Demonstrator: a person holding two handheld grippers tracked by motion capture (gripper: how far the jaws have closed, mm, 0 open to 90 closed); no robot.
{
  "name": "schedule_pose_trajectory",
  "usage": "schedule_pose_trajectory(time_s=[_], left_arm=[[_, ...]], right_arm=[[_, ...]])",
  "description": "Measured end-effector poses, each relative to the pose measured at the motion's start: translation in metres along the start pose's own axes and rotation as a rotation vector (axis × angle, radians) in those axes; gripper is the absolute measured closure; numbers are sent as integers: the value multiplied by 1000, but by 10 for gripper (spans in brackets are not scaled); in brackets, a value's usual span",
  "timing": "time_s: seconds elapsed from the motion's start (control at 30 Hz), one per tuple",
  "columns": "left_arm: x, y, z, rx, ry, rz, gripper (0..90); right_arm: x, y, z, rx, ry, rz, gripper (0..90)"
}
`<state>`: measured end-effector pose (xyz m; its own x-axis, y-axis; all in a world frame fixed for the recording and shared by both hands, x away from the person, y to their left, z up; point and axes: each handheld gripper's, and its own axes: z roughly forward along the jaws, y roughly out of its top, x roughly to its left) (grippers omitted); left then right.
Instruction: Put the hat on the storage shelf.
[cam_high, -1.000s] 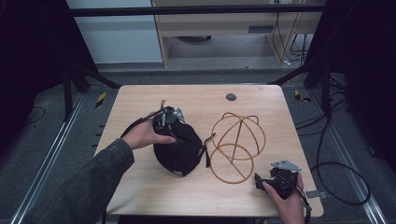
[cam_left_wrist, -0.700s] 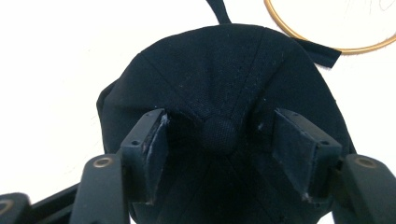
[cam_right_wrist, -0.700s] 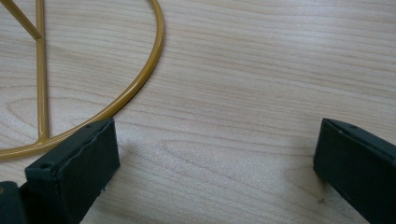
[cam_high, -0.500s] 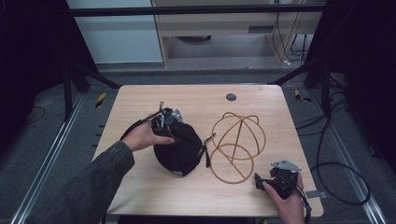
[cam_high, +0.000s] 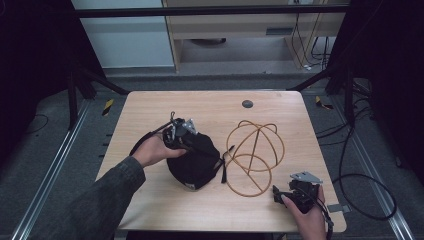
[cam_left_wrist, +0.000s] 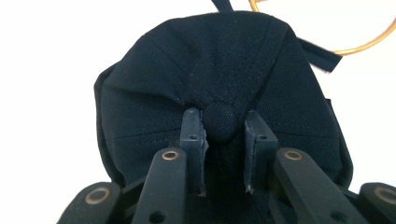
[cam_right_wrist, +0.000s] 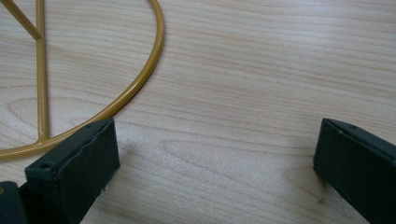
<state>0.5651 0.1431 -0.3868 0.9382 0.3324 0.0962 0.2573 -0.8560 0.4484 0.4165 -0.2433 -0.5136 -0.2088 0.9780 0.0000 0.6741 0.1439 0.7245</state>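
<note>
Left gripper: the left gripper (cam_high: 184, 131) sits on top of the black cap (cam_high: 196, 160) at the middle of the table (cam_high: 150, 107), and in the left gripper view the left gripper (cam_left_wrist: 223, 127) has its jaws just closing in and now pinched on the cap's top button (cam_left_wrist: 221, 120).

Why that grip: the button is the one firm knob on soft cloth, so it looks like a sensible handle for lifting the crown without crushing it.

Cap: the cap (cam_left_wrist: 219, 79) lies crown up, slightly left of centre, fabric puckering toward the pinch; its strap trails off on the right toward the wire.

Wire stand: the gold wire frame (cam_high: 254, 156), a dome of hoops, stands just right of the cap, with the cap's strap at its edge. Most likely it is the form the cap is meant to go over.

Right gripper: the right gripper (cam_high: 296, 192) rests low at the near right corner, and in the right gripper view the right gripper (cam_right_wrist: 217, 158) has its jaws spread wide over bare wood, nothing between them.

Why there: its left jaw sits right at the frame's base hoop (cam_right_wrist: 112, 105), well placed to steady the stand; whether it touches is hard to tell.

Step in hand: securing the cap; the lift has not started.

Watch for: the button slipping out of the pinch.
</note>
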Motion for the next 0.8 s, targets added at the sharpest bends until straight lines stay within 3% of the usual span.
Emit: schedule_pose_trajectory(time_s=[0.1, 0.13, 0.4, 0.8], left_arm=[[-1, -3, -19, -46, 27, -12, 738], [-1, -3, -19, -46, 27, -12, 739], [-13, -17, -71, -109, 91, -1, 740], [-44, -27, -134, -205, 165, 23, 741]], right_arm=[[0, 0, 0, 0, 0, -1, 4], [0, 0, 0, 0, 0, -1, 4], [0, 0, 0, -2, 2, 1, 4], [0, 0, 0, -2, 2, -1, 4]])
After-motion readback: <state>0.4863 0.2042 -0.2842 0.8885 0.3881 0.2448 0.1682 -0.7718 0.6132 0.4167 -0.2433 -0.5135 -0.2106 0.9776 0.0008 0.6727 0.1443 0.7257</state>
